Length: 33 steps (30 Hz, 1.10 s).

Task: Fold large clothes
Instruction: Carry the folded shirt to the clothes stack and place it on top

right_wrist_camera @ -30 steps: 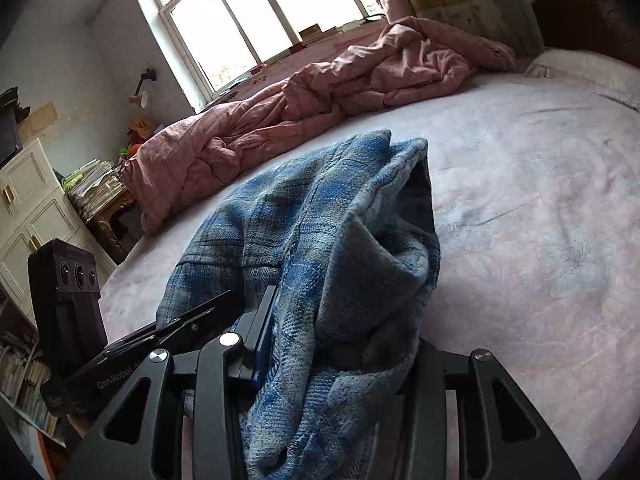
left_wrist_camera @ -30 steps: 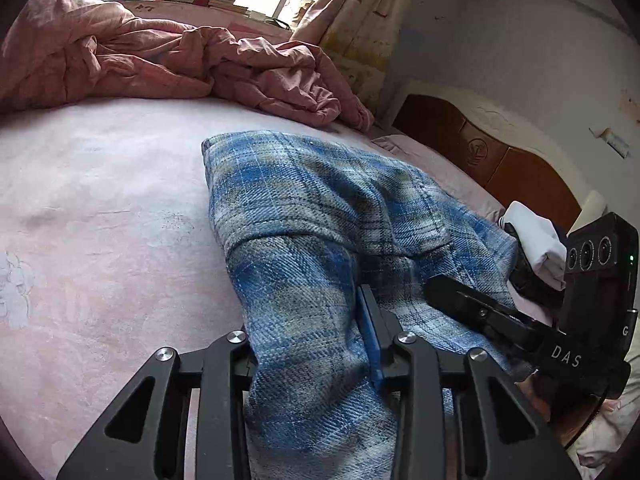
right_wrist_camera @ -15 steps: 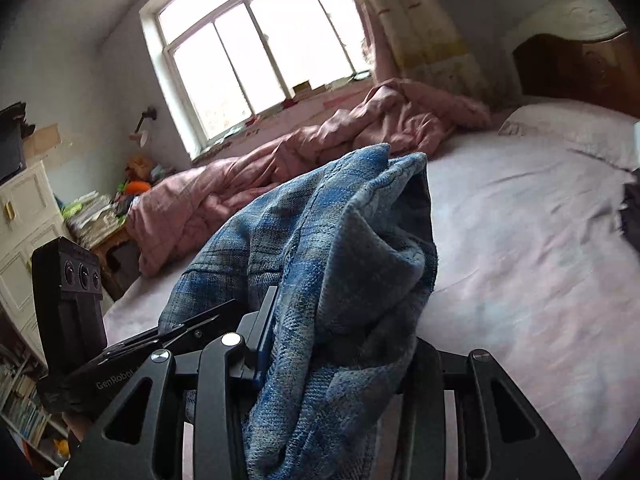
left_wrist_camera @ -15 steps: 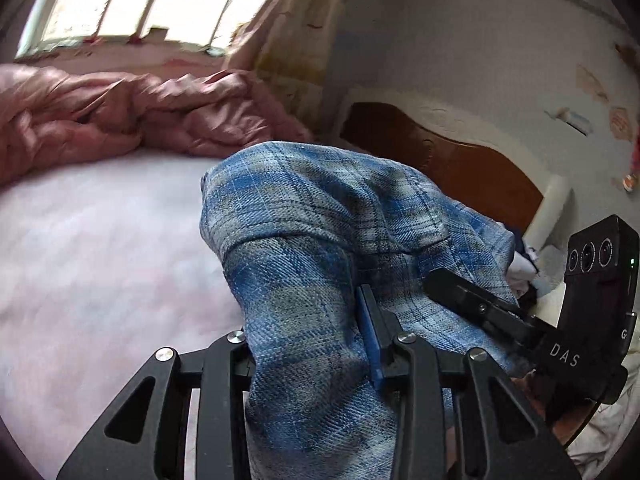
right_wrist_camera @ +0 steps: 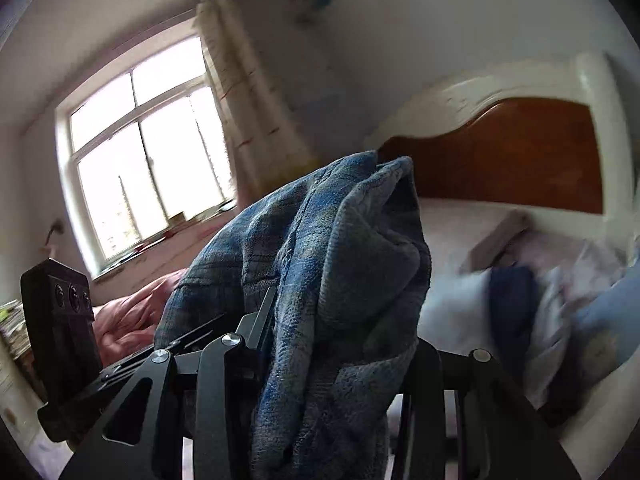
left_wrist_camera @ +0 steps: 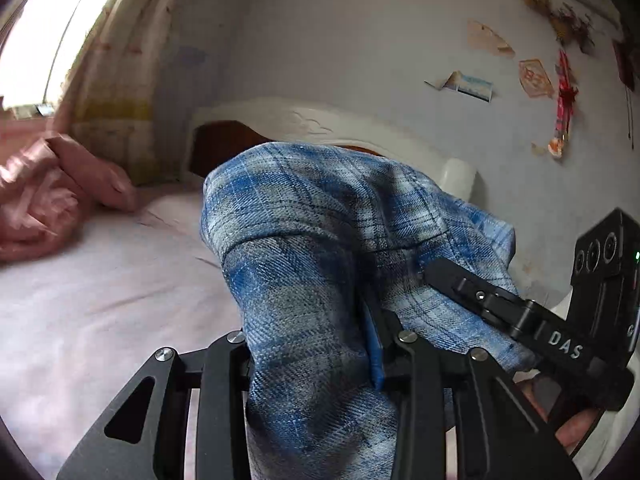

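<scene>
Plaid shirt [left_wrist_camera: 304, 264] bunched, hangs down frm jaws.

Straight ahead of the tool, a brown headboard [right_wrist_camera: 516, 156] framed in white is seen against a pale wall [left_wrist_camera: 360, 48]. To the left, daylight is let in through a window [right_wrist_camera: 148, 152] flanked by a curtain [right_wrist_camera: 244, 104].

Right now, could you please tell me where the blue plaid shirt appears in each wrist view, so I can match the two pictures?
Left wrist view: the blue plaid shirt fills the centre and runs down to the bottom edge, clamped in the left hand-held gripper.
Right wrist view: it rises from bottom centre to mid-frame, clamped in the right hand-held gripper.
Shared landmark: the brown wooden headboard with its white frame, behind the shirt in both views.
</scene>
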Tool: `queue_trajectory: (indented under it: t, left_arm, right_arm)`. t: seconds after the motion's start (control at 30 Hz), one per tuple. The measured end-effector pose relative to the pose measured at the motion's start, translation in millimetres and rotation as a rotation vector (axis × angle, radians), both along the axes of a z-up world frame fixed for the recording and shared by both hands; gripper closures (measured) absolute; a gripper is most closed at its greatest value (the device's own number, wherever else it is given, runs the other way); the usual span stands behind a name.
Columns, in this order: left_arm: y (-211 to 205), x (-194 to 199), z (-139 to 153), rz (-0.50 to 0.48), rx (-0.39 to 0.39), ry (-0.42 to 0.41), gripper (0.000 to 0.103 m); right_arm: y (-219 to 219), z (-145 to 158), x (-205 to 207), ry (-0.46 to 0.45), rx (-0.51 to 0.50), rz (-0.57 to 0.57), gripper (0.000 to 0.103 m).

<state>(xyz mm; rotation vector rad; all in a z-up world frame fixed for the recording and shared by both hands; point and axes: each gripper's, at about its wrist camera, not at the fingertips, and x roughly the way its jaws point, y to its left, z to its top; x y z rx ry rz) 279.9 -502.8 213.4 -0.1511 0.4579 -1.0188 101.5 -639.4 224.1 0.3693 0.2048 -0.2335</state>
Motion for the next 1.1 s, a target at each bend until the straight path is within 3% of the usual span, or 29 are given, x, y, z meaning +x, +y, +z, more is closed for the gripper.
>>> queue_trajectory:
  t: [0.13,0.2,0.27,0.33,0.37,0.47,0.5,0.6,0.67,0.77,0.87,0.97,1.1]
  left_arm:
    - [-70.8,9.9,-24.5,-0.043,0.046,0.072,0.069]
    - [-89.0,16.4,-46.8,-0.044,0.084,0.134,0.069]
    - [-101.0,32.4,-71.7,-0.047,0.126,0.192,0.066]
    - [-99.7,42.1,-91.5,-0.03,0.117,0.236,0.061]
    - [-99.4,41.7,-97.3,-0.012,0.126,0.211,0.053]
    - [-96.3,31.9,-97.6,0.101,0.201,0.05,0.012]
    - [-91.1,29.7,-94.4,0.126,0.208,0.005,0.01]
    - [-66.2,25.2,-82.4,0.131,0.2,-0.08,0.01]
    - [-41.5,26.2,-74.0,0.134,0.179,-0.105,0.01]
    - [-4.8,17.2,-66.7,0.18,0.173,-0.167,0.009]
    - [32.3,-0.3,-57.2,0.236,0.179,-0.289,0.007]
    - [84.2,-23.5,-47.5,0.274,0.128,-0.416,0.002]
    - [151.1,-38.2,-34.4,0.329,0.077,-0.424,0.0]
  right_arm:
    - [-67.8,-9.0,1.5,0.055,0.055,-0.129,0.062]
    - [-93.9,-27.5,11.1,0.122,0.067,-0.149,0.062]
    - [-120.8,-56.7,25.0,0.186,0.142,-0.131,0.062]
    - [-138.3,-83.0,30.2,0.214,0.187,-0.144,0.062]
    - [-142.1,-94.2,32.2,0.213,0.193,-0.157,0.061]
    - [-137.8,-99.6,29.1,0.219,0.127,-0.215,0.054]
    - [-129.8,-98.2,28.6,0.224,0.099,-0.244,0.047]
    - [-109.2,-80.7,17.7,0.236,-0.025,-0.369,0.026]
    - [-96.6,-70.9,8.2,0.25,-0.088,-0.401,0.024]
    - [-77.6,-57.6,-7.2,0.261,-0.092,-0.364,0.024]
    - [-43.6,-47.1,-26.0,0.193,-0.145,-0.392,0.017]
    - [-2.0,-40.2,-34.6,0.157,-0.203,-0.36,0.015]
    - [61.6,-29.8,-39.5,0.086,-0.234,-0.282,0.015]
